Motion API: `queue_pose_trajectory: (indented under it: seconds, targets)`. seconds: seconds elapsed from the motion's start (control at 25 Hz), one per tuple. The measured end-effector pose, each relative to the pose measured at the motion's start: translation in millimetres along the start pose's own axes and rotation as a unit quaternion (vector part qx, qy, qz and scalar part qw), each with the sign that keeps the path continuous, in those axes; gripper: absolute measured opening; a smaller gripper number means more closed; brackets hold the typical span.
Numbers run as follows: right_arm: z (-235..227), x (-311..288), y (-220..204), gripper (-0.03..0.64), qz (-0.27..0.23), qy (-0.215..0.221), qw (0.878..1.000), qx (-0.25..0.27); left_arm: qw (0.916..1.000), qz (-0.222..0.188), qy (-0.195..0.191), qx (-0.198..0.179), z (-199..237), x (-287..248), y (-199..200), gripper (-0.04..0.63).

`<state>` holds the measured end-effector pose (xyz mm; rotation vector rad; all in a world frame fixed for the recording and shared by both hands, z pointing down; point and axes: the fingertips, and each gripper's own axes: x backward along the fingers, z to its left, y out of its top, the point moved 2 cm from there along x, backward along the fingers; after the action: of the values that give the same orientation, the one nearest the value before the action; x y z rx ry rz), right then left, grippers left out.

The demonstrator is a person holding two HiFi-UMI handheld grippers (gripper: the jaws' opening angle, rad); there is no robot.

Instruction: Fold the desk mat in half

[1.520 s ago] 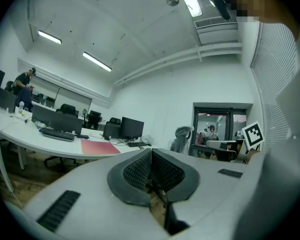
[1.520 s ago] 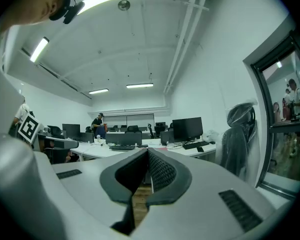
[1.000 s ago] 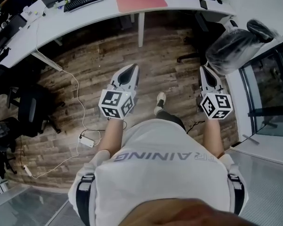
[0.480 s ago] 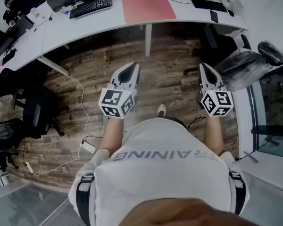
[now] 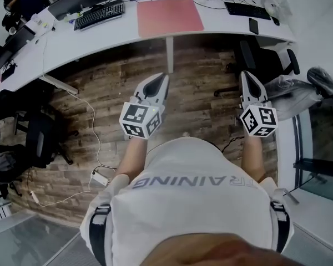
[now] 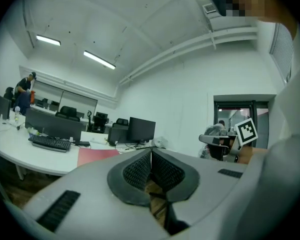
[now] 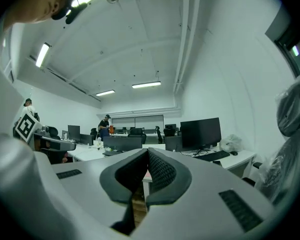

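Observation:
A pink desk mat (image 5: 170,16) lies flat and unfolded on the white curved desk (image 5: 100,35) at the top of the head view; its near edge shows in the left gripper view as a pink strip (image 6: 96,156). My left gripper (image 5: 163,80) hangs over the wooden floor well short of the desk, jaws shut with nothing between them. My right gripper (image 5: 247,75) is level with it on the right, also shut and empty. Both point toward the desk.
A black keyboard (image 5: 99,14) and monitor lie left of the mat; another keyboard (image 5: 245,10) and a phone (image 5: 253,25) lie to its right. A desk leg (image 5: 168,54) stands under the mat. Office chairs (image 5: 41,137) left, a wrapped chair (image 5: 299,96) right, cables (image 5: 94,126) on the floor.
The view has shifted forward: the desk and mat sit lower and nearer in the head view. Both grippers have risen slightly toward the desk, still shut.

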<state>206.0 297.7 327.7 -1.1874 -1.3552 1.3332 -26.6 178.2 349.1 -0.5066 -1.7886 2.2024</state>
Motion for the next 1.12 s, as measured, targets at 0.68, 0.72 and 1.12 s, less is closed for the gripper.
queue_pose_trajectory:
  seconds: [0.68,0.72,1.12]
  targets:
    - [-67,-119,-86,0.023,0.115,0.032,0.989,-0.092,0.9968,0.052,0.054,0.027,56,-98,-30,0.032]
    - [-66,-128,-87,0.023,0.116,0.033,0.988,-0.094,0.9967,0.053,0.055,0.028,62,-102,-30,0.032]
    - [-57,-236,-71,0.023,0.108,0.029,0.99,-0.081,0.9974,0.045,0.043,0.037,157,-162,-5,0.032]
